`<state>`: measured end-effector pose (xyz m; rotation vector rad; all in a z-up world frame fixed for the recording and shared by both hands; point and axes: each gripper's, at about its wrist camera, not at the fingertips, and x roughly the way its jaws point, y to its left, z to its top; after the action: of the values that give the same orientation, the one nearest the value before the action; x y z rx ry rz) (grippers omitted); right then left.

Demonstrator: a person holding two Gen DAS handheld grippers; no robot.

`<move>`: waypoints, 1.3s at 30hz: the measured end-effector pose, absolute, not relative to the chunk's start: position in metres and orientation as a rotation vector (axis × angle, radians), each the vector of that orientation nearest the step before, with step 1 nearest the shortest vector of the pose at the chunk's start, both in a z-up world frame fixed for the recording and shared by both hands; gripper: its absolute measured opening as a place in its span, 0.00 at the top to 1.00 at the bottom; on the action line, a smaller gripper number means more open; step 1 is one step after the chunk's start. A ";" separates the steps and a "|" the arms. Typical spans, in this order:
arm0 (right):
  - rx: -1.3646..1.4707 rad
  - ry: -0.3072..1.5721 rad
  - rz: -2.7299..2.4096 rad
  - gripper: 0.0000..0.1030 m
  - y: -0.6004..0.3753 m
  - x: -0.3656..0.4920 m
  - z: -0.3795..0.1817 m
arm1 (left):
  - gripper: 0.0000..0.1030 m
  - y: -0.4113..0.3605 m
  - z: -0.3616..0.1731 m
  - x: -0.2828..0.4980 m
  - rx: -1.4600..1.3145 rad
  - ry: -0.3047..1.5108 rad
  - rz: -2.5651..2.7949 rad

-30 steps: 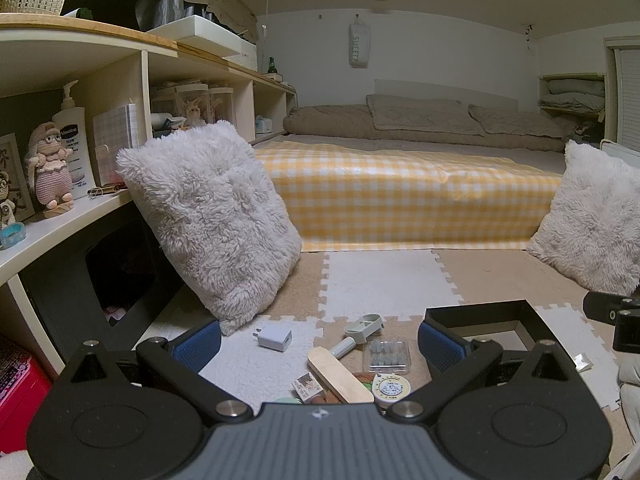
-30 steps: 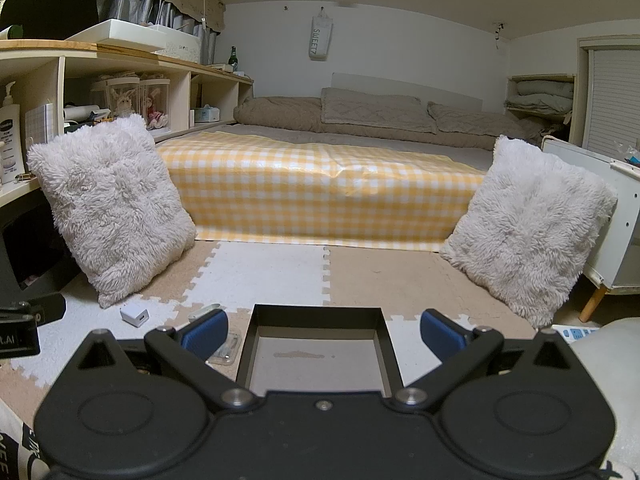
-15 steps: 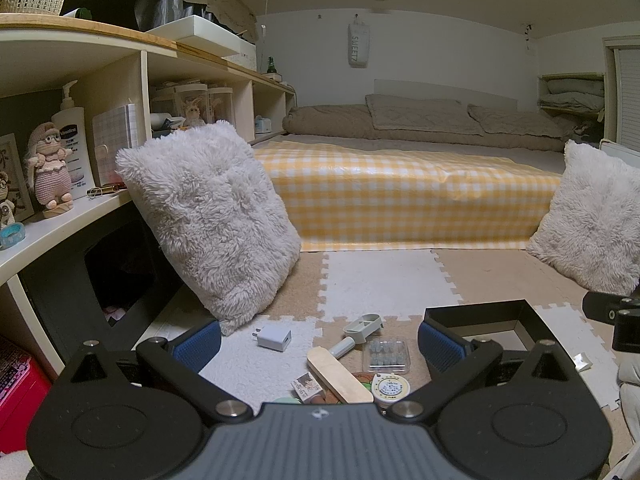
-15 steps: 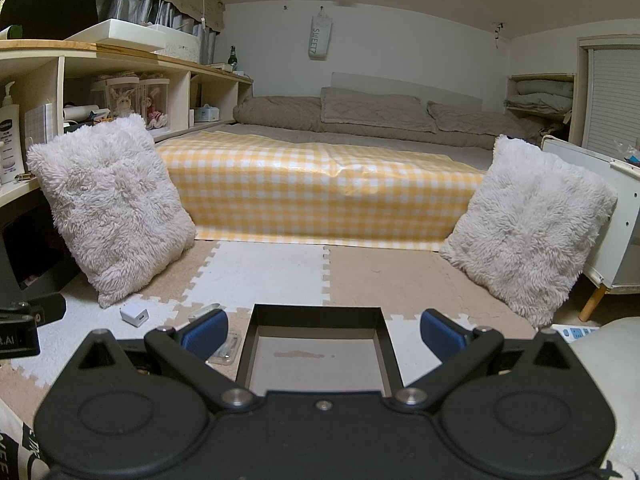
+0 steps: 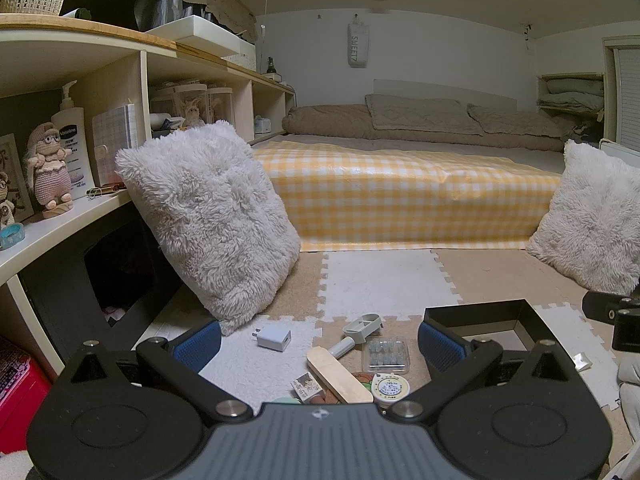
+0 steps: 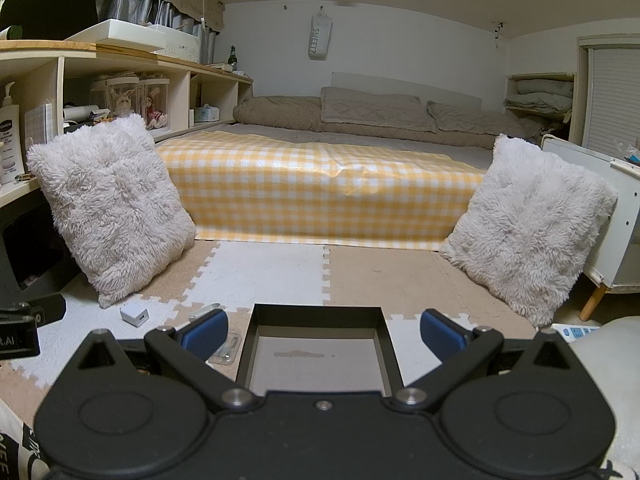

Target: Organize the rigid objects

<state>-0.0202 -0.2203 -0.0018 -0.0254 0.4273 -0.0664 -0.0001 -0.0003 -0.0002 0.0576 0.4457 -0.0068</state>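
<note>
Small items lie on the foam floor mat in the left wrist view: a white charger plug point(image 5: 273, 337), a pale green handled tool point(image 5: 357, 331), a clear plastic case point(image 5: 386, 355), a wooden stick point(image 5: 338, 374), a round tape measure point(image 5: 390, 390) and a small printed box point(image 5: 308, 387). My left gripper point(image 5: 320, 340) is open and empty above them. An empty black box point(image 6: 318, 354) sits on the mat between the fingers of my open, empty right gripper point(image 6: 323, 330); it also shows in the left wrist view point(image 5: 486, 322). The charger plug point(image 6: 135, 315) shows left of it.
A fluffy white pillow point(image 5: 208, 216) leans on the shelf unit point(image 5: 80, 184) at left. Another pillow point(image 6: 528, 224) leans by a white cabinet point(image 6: 616, 224) at right. A bed with yellow checked cover point(image 6: 320, 196) stands behind.
</note>
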 end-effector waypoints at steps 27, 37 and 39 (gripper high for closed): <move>-0.035 0.384 -0.080 0.00 -0.224 -0.017 0.010 | 0.00 -0.004 0.022 0.013 0.011 0.431 -0.073; -0.017 0.359 -0.103 0.00 -0.249 0.026 0.033 | 0.00 -0.001 0.047 0.057 0.038 0.371 -0.035; 0.008 0.366 -0.115 0.00 -0.257 0.039 0.035 | 0.00 0.000 0.048 0.070 0.042 0.374 -0.037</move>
<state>0.0390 -0.2567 0.0352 0.0080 0.3655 -0.1146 0.0701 -0.0003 0.0481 0.0424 0.3742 -0.0373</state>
